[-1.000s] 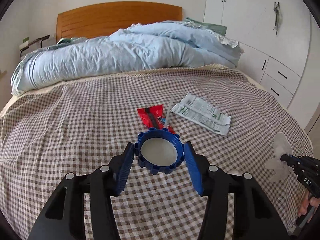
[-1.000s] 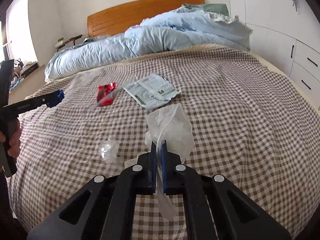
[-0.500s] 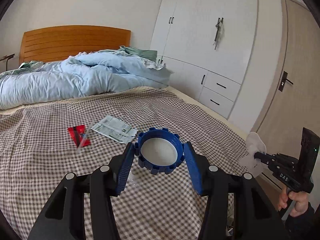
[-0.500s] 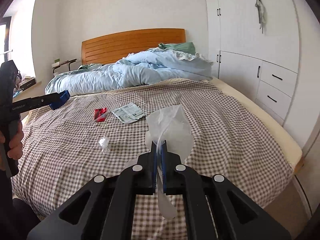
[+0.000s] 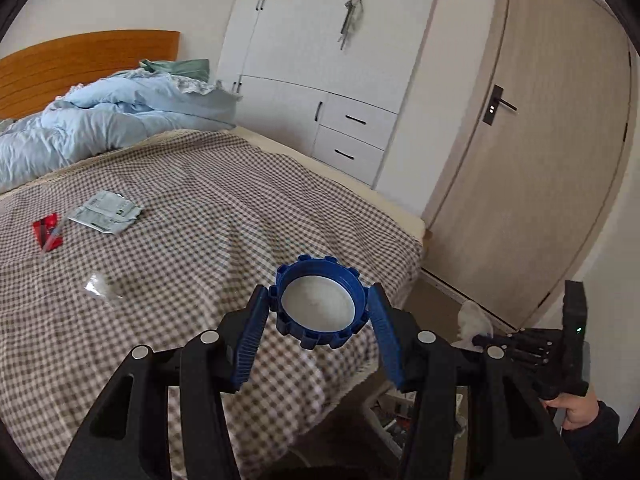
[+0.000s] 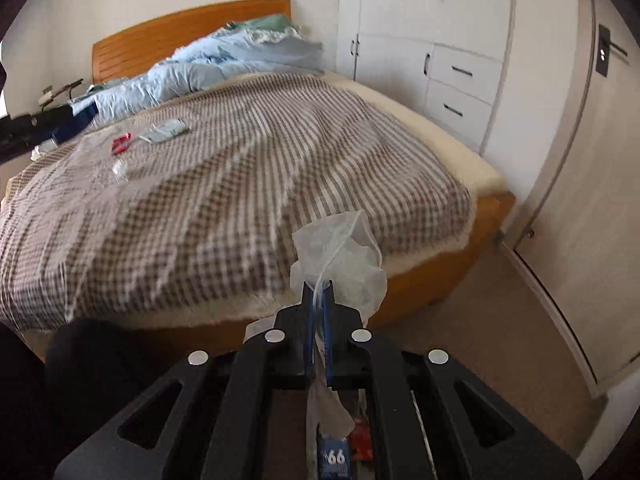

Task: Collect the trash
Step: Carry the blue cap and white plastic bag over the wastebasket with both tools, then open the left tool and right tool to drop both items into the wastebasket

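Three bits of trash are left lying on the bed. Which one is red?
The small red wrapper, farthest left. Beside it lies the white printed paper packet, and nearer the tongs sits a see-through plastic scrap. Neither of those is red.

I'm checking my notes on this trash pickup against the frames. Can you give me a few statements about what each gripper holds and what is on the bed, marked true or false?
1. The left gripper holds a blue cap. True.
2. The right gripper is empty. False: it is shut on a clear plastic wrapper.
3. A red wrapper lies on the checked bedspread. True.
4. The door stands open. False: it is closed.
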`<state>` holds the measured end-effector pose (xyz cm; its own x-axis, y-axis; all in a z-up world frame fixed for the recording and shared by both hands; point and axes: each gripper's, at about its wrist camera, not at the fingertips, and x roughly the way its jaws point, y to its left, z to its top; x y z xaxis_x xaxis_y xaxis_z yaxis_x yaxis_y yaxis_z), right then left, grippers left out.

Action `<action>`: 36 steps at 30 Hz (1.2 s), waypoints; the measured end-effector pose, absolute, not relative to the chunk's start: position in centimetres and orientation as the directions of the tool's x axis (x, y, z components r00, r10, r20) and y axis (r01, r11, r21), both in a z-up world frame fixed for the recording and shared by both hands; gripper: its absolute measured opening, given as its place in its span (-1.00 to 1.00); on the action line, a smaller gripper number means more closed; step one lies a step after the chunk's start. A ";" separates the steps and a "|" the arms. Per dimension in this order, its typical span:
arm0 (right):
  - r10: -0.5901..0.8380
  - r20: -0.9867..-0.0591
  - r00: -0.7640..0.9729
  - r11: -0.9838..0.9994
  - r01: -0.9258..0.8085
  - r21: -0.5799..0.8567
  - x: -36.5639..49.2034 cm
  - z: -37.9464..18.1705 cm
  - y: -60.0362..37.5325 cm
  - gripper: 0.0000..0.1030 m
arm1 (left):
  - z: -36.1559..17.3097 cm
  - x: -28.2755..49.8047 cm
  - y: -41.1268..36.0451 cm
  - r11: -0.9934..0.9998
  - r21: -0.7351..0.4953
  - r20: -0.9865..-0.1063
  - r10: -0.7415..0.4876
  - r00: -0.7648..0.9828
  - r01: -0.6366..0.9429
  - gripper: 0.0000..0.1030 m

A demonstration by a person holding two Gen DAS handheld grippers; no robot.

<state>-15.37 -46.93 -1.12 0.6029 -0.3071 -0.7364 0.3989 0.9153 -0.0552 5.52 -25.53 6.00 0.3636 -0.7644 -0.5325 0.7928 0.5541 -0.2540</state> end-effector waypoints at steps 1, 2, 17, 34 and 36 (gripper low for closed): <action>-0.306 -0.765 0.566 0.907 0.418 -0.053 -16.2 -2.8 -47.5 -0.92 | 5.5 4.9 -26.4 0.542 -0.256 -0.542 -0.766 0.345 0.801 -0.05; -0.296 -0.793 0.533 0.898 0.437 -0.041 -17.1 -4.7 -48.0 -0.92 | 4.9 4.4 -27.3 0.525 -0.261 -0.551 -0.770 0.321 0.810 -0.05; -0.090 -0.979 0.184 0.658 0.748 0.080 -26.3 -28.8 -53.1 -0.91 | -2.9 -3.4 -37.6 0.372 -0.283 -0.700 -0.710 0.075 0.884 -0.05; -0.190 -0.936 0.295 0.546 0.824 0.149 -31.2 -26.5 -56.6 0.25 | -11.1 -11.0 -46.1 0.251 -0.322 -0.840 -0.521 -0.153 0.913 -0.05; -0.240 -0.925 0.295 0.537 0.834 0.127 -32.1 -24.8 -57.0 0.25 | -12.8 -11.9 -47.3 0.250 -0.330 -0.863 -0.472 -0.183 0.910 -0.05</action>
